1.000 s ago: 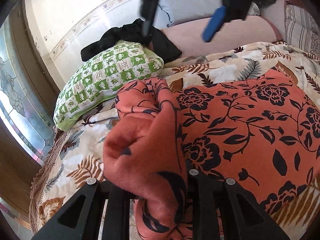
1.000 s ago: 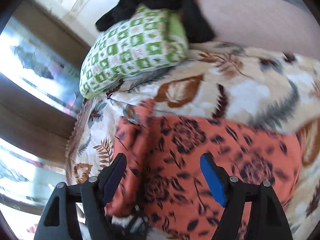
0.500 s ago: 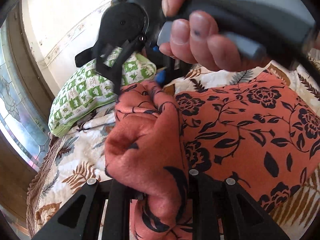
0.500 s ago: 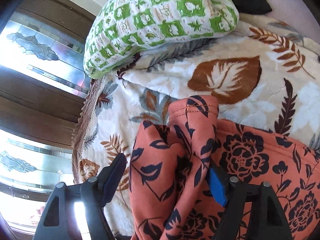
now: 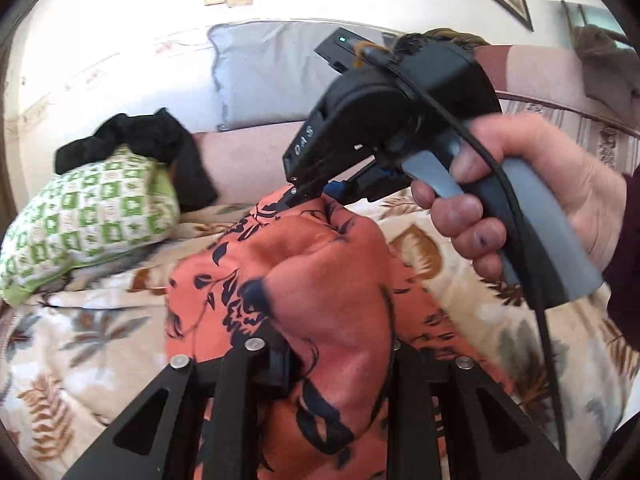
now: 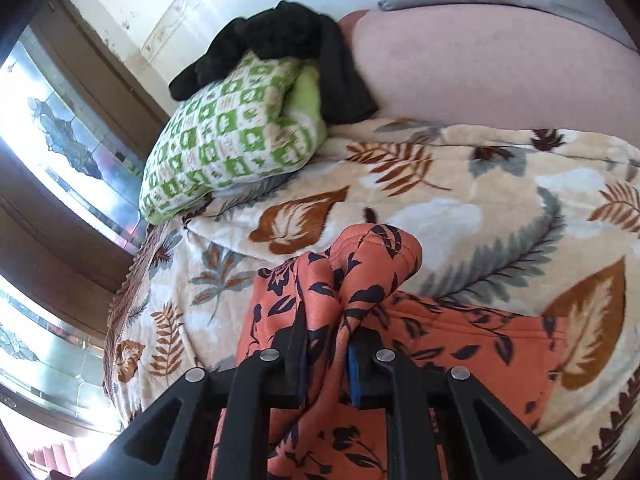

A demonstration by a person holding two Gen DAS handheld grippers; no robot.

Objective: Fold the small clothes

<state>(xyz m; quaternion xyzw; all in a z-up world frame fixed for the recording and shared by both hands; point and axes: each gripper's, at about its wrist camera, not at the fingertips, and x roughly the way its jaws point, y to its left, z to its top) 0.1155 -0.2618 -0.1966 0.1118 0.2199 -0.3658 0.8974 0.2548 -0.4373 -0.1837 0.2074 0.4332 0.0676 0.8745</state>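
Note:
An orange garment with a black flower print (image 5: 304, 264) lies on a leaf-patterned blanket (image 5: 80, 340). My left gripper (image 5: 336, 356) has a thick bunch of its near edge between the fingers and lifts it; the jaws are opening slightly, still pressing the cloth. A person's hand (image 5: 520, 200) holds my right gripper (image 5: 304, 196), whose tips pinch the garment's far raised fold. In the right wrist view the right gripper (image 6: 326, 332) is closing on that upright fold of the garment (image 6: 460, 344), with cloth squeezed between the blue pads.
A green-and-white checked pillow (image 6: 232, 140) lies at the blanket's far left with a black garment (image 6: 288, 40) draped over it. A pink cushion (image 6: 500, 68) and a grey pillow (image 5: 260, 76) stand behind. A window with wooden frame (image 6: 60, 140) runs along the left.
My right gripper came down onto the garment's far fold and closed on it. My left gripper rose and tilted up with its bunch of cloth, so the garment's left side is lifted.

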